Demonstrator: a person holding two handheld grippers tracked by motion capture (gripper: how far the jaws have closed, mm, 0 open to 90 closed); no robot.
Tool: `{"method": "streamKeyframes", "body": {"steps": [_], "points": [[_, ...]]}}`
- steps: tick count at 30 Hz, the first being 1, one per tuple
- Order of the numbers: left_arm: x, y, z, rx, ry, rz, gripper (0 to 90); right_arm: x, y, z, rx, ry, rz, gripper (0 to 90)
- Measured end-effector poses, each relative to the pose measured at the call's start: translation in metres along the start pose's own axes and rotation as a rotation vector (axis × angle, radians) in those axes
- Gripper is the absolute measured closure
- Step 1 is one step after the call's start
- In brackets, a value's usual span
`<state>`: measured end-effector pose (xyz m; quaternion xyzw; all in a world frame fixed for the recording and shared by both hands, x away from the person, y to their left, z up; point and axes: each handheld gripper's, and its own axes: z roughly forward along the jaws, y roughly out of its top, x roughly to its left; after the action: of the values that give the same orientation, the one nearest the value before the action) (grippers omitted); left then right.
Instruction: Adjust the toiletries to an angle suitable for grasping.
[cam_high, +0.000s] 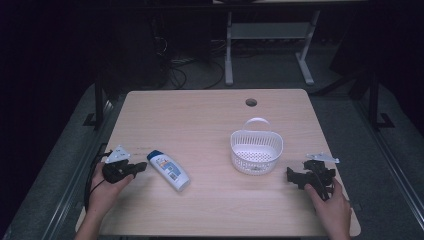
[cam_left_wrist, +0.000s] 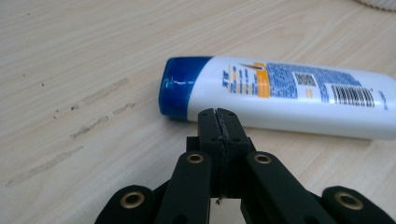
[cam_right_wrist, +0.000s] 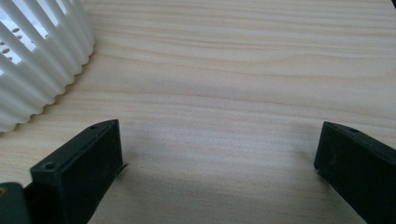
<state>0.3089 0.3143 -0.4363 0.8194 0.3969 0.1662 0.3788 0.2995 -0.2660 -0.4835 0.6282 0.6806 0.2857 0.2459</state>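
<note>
A white bottle with a blue cap (cam_high: 168, 170) lies on its side on the wooden table (cam_high: 210, 115), left of the middle. My left gripper (cam_high: 142, 167) is just left of the cap, shut with nothing in it. In the left gripper view its two jaws are pressed together, their tips (cam_left_wrist: 219, 122) a little short of the bottle (cam_left_wrist: 280, 95). My right gripper (cam_high: 290, 175) rests near the table's right front, right of a white slatted basket (cam_high: 256, 150). Its jaws stand wide open over bare wood (cam_right_wrist: 219, 149), and the basket's wall (cam_right_wrist: 37, 60) is at their left.
A round cable hole (cam_high: 251, 102) is at the table's far edge. A desk frame (cam_high: 270, 35) and cables stand on the dark floor behind the table. A hand holds each gripper near the front edge.
</note>
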Motion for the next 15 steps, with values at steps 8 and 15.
{"method": "streamKeyframes", "body": {"steps": [8,15], "points": [[0.008,0.007,0.009,-0.005,0.009,-0.008,90.0,0.0,0.0,0.0,0.0,0.0,0.0,0.4],[0.013,0.01,0.02,0.007,0.031,-0.01,90.0,0.0,0.0,0.0,0.0,0.0,0.0,0.4]]}}
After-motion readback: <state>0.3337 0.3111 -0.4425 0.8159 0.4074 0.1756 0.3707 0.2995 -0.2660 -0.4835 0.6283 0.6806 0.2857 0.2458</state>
